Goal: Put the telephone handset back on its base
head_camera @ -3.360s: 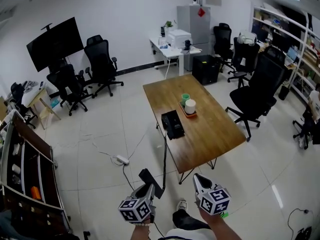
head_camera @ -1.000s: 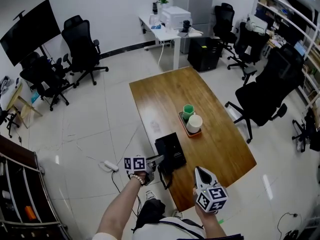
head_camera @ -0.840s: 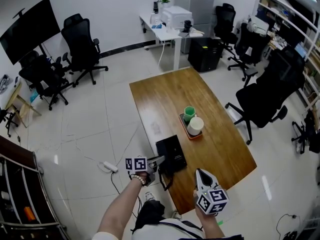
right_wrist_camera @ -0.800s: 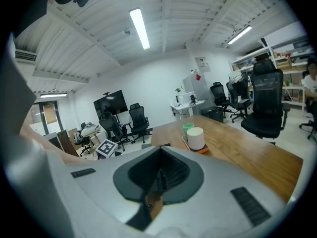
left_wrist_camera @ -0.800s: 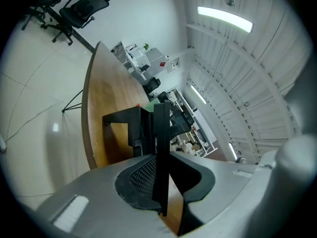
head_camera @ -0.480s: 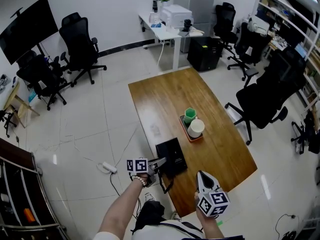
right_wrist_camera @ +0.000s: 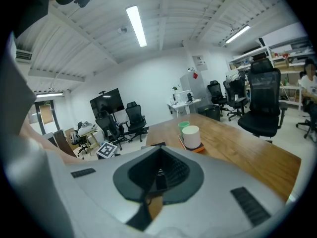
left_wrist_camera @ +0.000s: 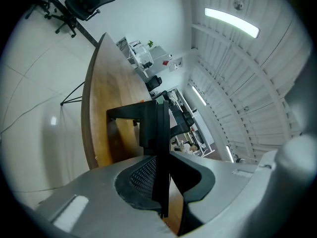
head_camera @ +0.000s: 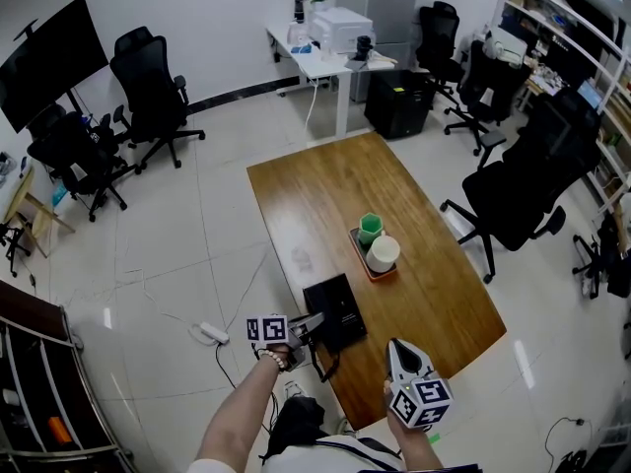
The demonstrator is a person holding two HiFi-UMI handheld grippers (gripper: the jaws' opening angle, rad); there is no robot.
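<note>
Step in hand: carrying the handset (left_wrist_camera: 154,125) in to the base (head_camera: 335,311); seating not yet done.

Left gripper (head_camera: 304,323): jaws clamped on the handset, which stands edge-on between the pads in the left gripper view; the gripper hangs just off the near-left corner of the table (head_camera: 325,195), close beside the base; whether the handset already touches the base I cannot tell from the head view.

Right gripper (head_camera: 396,349): jaws together, nothing between them; held near the person, to the right of the base, apart from it; idle.

Base: black, flat on the near-left corner of the table; its cradle side is not clear from here. Cord (head_camera: 321,365) hangs from the handset off the near table edge.

Tray with two cups (head_camera: 383,252): farther along the table, well apart from the base; no obstacle.

Next move, as I judge it: bring the handset over the cradle, line its length with the base, lower it flat until it sits, then release the left jaws; keep the cord from catching under the handset; the right gripper could steady the base if it slides.
</note>
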